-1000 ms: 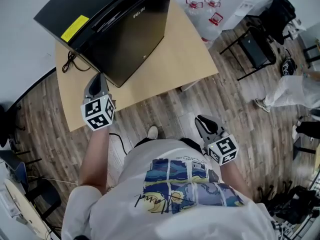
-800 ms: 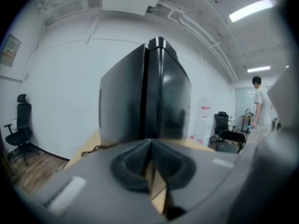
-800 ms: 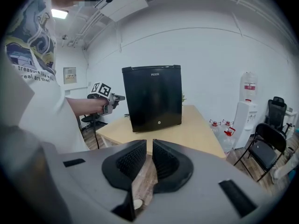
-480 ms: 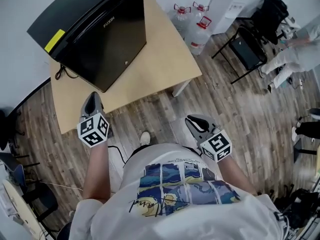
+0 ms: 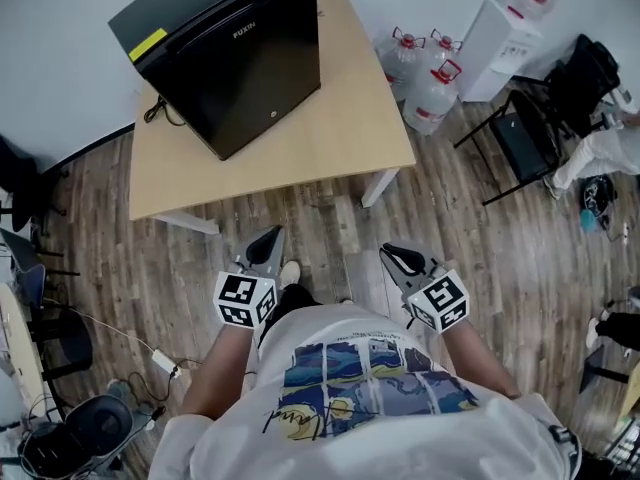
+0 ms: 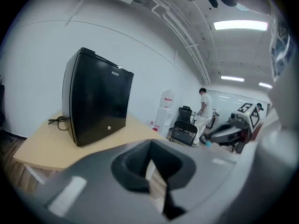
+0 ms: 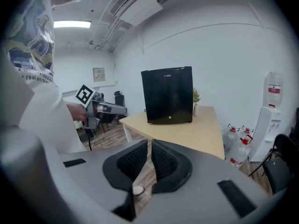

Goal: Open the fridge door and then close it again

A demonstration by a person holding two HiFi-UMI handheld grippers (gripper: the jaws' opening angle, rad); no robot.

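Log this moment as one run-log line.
fridge: door closed, on table | left gripper: shut, empty, over floor | right gripper: shut, empty, over floor | fridge contact: none

Right gripper (image 7: 149, 143) at six o'clock, jaws together with nothing between, black fridge (image 7: 168, 96) at twelve o'clock, door closed, on a wooden table (image 7: 196, 129), water bottles (image 7: 240, 150) at four o'clock, left gripper (image 7: 122, 109) at nine o'clock

A smooth, glossy black finish is being shown by the fridge (image 5: 240, 63). The worktop (image 5: 340, 138) is being seen as pale, matt wood, the floor (image 5: 330, 238) as grey-brown wood-grain planks. Matt grey plastic and ribbed black pads (image 7: 165, 161) are being shown by the right tongs (image 7: 149, 143), clear plastic by the water bottles (image 5: 432, 93).
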